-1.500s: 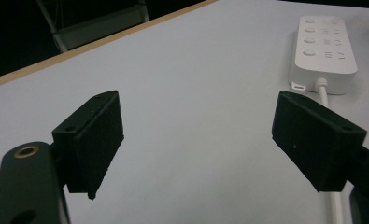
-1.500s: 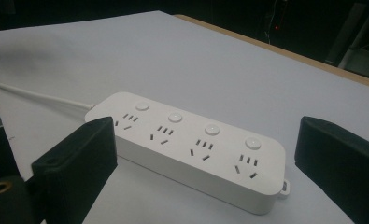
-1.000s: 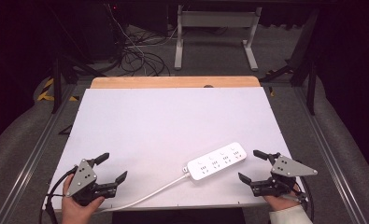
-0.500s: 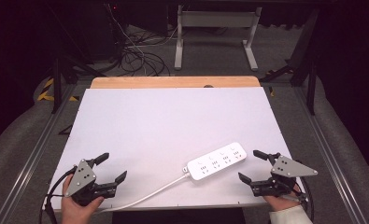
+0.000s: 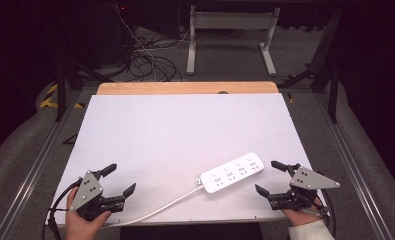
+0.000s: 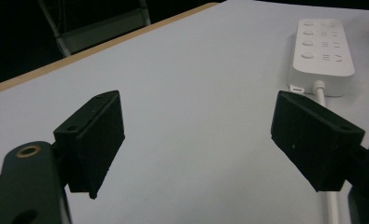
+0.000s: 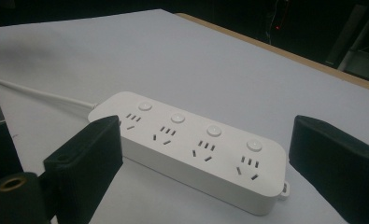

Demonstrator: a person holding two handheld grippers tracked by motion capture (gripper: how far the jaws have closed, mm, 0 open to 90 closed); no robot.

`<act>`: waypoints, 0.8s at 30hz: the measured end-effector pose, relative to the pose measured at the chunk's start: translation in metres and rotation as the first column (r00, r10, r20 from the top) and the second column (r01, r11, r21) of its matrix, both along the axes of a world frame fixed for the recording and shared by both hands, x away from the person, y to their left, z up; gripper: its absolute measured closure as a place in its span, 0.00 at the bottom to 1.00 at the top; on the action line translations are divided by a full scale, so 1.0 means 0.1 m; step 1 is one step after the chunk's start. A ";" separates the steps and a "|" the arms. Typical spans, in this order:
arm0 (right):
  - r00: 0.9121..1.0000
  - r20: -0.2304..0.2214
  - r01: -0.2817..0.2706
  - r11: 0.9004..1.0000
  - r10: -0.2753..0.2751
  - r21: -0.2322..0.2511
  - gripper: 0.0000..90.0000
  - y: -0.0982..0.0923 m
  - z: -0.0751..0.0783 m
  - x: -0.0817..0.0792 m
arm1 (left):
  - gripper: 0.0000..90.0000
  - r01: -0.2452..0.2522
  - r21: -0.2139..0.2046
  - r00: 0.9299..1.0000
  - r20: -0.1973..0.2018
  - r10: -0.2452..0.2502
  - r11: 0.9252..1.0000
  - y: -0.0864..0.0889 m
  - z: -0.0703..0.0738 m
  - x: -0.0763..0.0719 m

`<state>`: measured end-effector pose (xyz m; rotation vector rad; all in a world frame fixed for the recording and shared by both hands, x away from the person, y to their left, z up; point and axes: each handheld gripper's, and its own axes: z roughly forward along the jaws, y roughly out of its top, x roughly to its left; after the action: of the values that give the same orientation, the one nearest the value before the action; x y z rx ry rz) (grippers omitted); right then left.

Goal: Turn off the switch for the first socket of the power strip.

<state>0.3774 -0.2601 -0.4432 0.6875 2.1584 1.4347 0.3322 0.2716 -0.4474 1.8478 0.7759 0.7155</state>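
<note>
A white power strip (image 5: 232, 173) with several sockets and round buttons lies near the front right of the white table (image 5: 185, 130). Its white cord (image 5: 155, 209) runs off the front edge. My right gripper (image 5: 268, 177) rests just right of the strip, open and holding nothing; in the right gripper view the power strip (image 7: 191, 147) lies close in front of the wide-apart jaws. At the front left corner my left gripper (image 5: 122, 178) is open and holding nothing. In the left gripper view the power strip (image 6: 321, 51) sits far off to the right.
A wooden strip (image 5: 187, 88) borders the table's far edge. Metal rails (image 5: 32, 170) run along both sides. Behind the table are floor cables (image 5: 145, 60) and a metal stand (image 5: 230, 35).
</note>
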 end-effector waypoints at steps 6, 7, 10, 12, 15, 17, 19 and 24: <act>1.000 -0.001 0.002 1.000 -0.002 0.005 0.12 0.00 0.01 0.00 | 0.20 -0.002 0.002 1.000 0.000 0.002 1.000 0.00 0.00 0.00; 1.000 -0.001 0.003 1.000 -0.003 0.006 0.12 0.01 0.02 0.01 | 0.20 -0.003 0.005 1.000 0.003 0.003 1.000 0.00 0.00 0.00; 1.000 -0.007 0.005 1.000 -0.005 0.000 0.15 0.04 0.07 0.02 | 0.20 -0.005 0.004 1.000 0.000 0.005 1.000 0.00 0.00 0.00; 1.000 -0.012 -0.002 1.000 0.002 -0.005 0.16 0.05 0.10 0.04 | 0.20 -0.007 0.005 1.000 0.000 0.007 1.000 0.00 0.00 0.00; 1.000 -0.027 -0.013 1.000 0.013 -0.011 0.19 0.09 0.15 0.08 | 0.20 -0.010 0.000 1.000 -0.005 0.010 1.000 -0.01 -0.01 0.00; 0.999 -0.035 -0.021 1.000 0.020 -0.014 0.20 0.13 0.17 0.10 | 0.20 -0.010 0.000 1.000 -0.005 0.010 1.000 -0.01 -0.01 0.00; 0.999 -0.040 -0.033 0.999 0.032 -0.016 0.21 0.17 0.20 0.12 | 0.20 -0.011 0.000 1.000 -0.005 0.011 1.000 -0.01 -0.01 0.00; 0.997 -0.048 -0.054 0.998 0.052 -0.026 0.22 0.29 0.25 0.18 | 0.20 -0.011 0.002 1.000 -0.006 0.011 1.000 -0.01 -0.01 0.00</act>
<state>0.3951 -0.2312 -0.4184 0.6656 2.2439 1.4267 0.3324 0.2709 -0.4482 1.8494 0.7900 0.7175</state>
